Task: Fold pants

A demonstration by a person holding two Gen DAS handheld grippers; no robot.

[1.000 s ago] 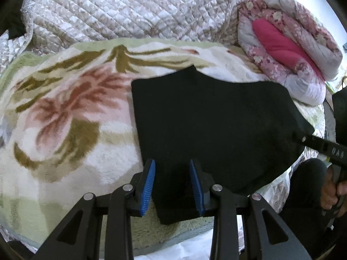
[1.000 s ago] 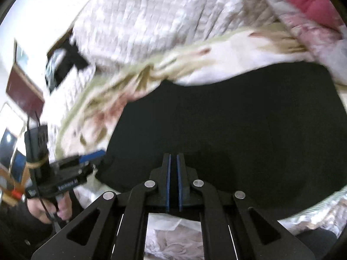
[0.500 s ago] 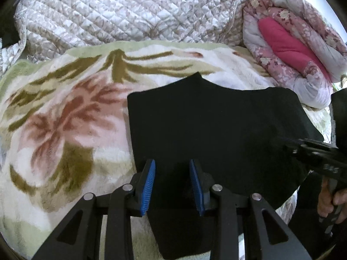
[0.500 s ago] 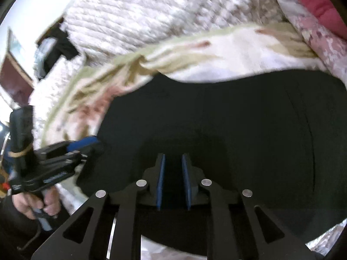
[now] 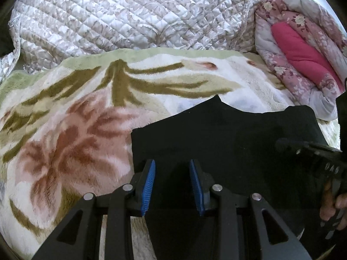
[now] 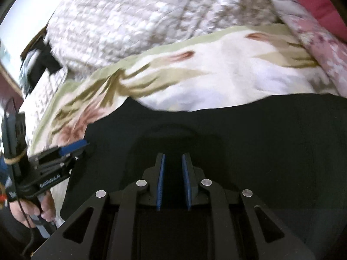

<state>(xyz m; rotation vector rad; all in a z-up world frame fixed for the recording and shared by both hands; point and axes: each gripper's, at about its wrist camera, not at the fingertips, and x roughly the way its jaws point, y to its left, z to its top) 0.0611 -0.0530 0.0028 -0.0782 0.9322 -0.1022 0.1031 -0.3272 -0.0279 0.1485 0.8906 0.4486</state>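
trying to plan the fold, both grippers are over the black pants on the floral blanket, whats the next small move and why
Probably lower both grippers onto the near edge of the black fabric pants and pinch it. The left gripper is open, and the right gripper, whose jaws have just been opening, grips nothing. The pants lie flat on the fuzzy floral blanket, so another fold seems due.

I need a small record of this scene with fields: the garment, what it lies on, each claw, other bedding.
garment: black pants, folded, lying flat
surface: floral fleece blanket
left claw: open, over the pants' near edge, not pressing them
right claw: jaws have just been opening, narrow gap, over the pants, not pressing them
behind: white quilted cover
far right: rolled pink floral quilt
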